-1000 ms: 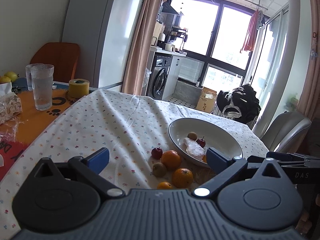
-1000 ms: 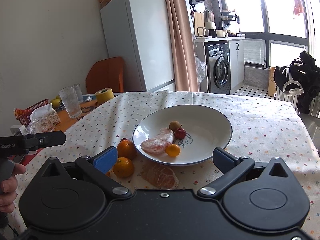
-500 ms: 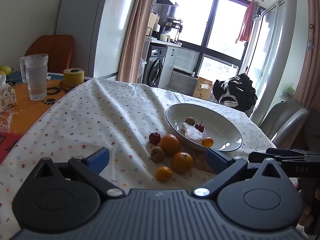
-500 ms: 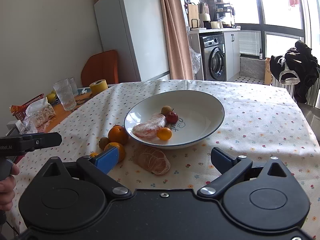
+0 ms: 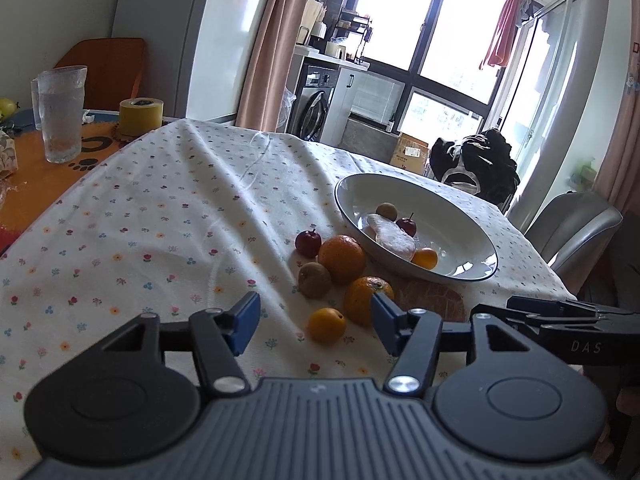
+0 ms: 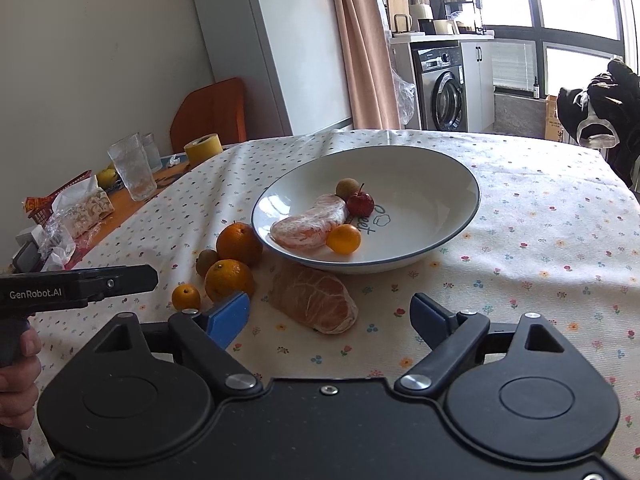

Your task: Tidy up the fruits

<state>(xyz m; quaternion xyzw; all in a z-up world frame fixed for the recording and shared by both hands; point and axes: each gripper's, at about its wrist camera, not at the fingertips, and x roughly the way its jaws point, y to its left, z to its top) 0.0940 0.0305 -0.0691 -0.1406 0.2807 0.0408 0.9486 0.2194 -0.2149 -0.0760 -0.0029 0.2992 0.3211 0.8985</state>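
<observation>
bare tablecloth (image 5: pixel 160 240) is left open on the left of the fruit cluster. the plate (image 6: pixel 460 216) is approached unobstructed from its right side, while its near-left rim is crowded by two oranges (image 6: pixel 239 243), a kiwi (image 5: pixel 315 279) and a peeled segment (image 6: pixel 316 304).

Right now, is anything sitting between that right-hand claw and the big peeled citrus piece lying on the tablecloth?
Nothing visible does. The right gripper is open, and the peeled citrus piece lies just ahead between its fingers, on bare tablecloth. The oranges sit off to its left, and the plate lies beyond it.
</observation>
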